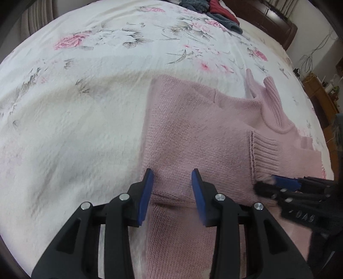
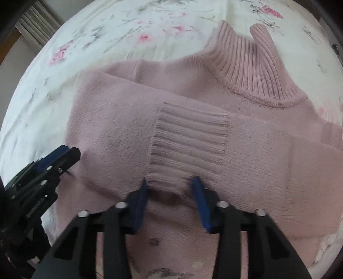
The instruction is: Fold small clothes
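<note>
A pink knitted turtleneck sweater (image 2: 133, 120) lies flat on a bed sheet (image 1: 85, 120) that is white with a pink and grey flower print. In the right wrist view the sweater fills the middle of the frame, with its ribbed collar (image 2: 246, 64) in the upper right. Both sleeves are folded across the chest, and one ribbed cuff (image 2: 188, 146) lies in the centre, on top of the other sleeve.

The right gripper (image 2: 171, 193) is at the lower middle of its view. Its two blue pads are spread apart, and the lower edge of the cuff sits between them; the pads do not press on the knit.

The left gripper (image 1: 172, 188) is at the lower middle of the left wrist view, over the left side edge of the folded sweater. Its blue pads are also spread, with flat pink knit between them, and nothing is pinched. In the right wrist view it appears at the lower left, beside the sweater edge.

At the top of the left wrist view, some dark grey and red clothes (image 1: 210, 10) lie on the far part of the bed, well apart from the sweater.
</note>
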`<move>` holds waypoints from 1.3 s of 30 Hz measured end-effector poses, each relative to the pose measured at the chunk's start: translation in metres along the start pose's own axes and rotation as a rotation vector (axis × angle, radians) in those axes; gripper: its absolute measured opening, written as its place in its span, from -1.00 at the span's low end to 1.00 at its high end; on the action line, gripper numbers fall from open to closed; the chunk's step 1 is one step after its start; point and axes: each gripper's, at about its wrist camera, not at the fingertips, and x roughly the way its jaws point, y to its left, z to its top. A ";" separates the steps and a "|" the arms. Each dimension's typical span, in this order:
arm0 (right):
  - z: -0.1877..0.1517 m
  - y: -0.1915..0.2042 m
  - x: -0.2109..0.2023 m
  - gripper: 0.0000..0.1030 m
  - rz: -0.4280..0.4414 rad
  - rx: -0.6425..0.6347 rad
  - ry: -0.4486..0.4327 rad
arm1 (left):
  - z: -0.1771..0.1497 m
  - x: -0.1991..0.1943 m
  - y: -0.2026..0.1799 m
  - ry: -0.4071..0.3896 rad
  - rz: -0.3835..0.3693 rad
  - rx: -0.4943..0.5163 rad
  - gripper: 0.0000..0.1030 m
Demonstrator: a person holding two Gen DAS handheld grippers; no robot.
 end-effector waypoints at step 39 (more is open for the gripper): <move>-0.092 -0.229 -0.103 -0.51 0.085 0.332 -0.201 | 0.015 -0.027 -0.070 -0.066 -0.018 0.133 -0.16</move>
